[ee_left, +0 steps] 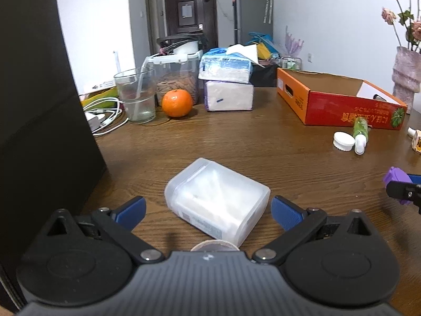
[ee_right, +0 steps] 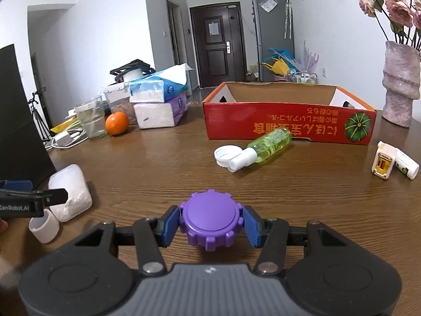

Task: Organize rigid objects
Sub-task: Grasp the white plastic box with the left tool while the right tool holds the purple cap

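A translucent white plastic box (ee_left: 215,200) lies on the wooden table (ee_left: 236,142), between the blue pads of my left gripper (ee_left: 208,212). That gripper is open, with both pads clear of the box's sides. A small white cup (ee_right: 44,226) stands just in front of the box. My right gripper (ee_right: 210,223) is shut on a purple ridged cap (ee_right: 210,218), both pads pressed to its rim just above the table. The cap (ee_left: 394,181) also shows at the right edge of the left wrist view. The red-orange cardboard box (ee_right: 263,123) stands open at the back right.
A green bottle (ee_right: 271,144) and a white lid (ee_right: 226,155) lie before the cardboard box. A cream packet (ee_right: 384,163) and a white tube (ee_right: 406,164) lie at right. Glass (ee_left: 136,97), orange (ee_left: 176,102), tissue packs (ee_left: 229,96), cables and a black panel (ee_left: 39,105) crowd the left. A vase (ee_right: 400,84) stands far right.
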Motion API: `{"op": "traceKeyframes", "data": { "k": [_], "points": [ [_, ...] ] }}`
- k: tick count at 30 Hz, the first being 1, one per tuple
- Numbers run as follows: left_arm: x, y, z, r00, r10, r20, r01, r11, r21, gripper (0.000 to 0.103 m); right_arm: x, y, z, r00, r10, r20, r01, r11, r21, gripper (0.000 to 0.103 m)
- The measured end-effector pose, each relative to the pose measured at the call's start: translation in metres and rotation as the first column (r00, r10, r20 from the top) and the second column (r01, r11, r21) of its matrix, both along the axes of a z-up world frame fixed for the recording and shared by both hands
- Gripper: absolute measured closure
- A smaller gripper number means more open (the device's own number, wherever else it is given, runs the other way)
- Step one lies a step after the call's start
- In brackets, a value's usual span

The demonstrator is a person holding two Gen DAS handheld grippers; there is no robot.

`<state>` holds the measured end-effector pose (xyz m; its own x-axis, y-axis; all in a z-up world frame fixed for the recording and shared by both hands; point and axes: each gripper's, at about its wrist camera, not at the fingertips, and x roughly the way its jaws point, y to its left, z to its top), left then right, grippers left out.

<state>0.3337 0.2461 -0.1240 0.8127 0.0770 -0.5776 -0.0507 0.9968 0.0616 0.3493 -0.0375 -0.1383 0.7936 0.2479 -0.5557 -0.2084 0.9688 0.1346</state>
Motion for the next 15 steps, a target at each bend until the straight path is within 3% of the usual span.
{"op": "traceKeyframes", "data": {
  "k": [7,15],
  "points": [
    [0.011,-0.001,-0.009,0.999,-0.041,-0.02,0.042,0.997,0.061,0.0,0.002,0.0,0.0,1.0,-0.003,-0.002,0.003,1.0,0.005,0.052],
    [0.035,0.004,-0.017,0.996,-0.074,-0.057,0.076,0.997,0.035,0.0,0.002,-0.001,0.0,1.0,-0.012,-0.004,0.012,1.0,0.012,0.052]
  ]
}}
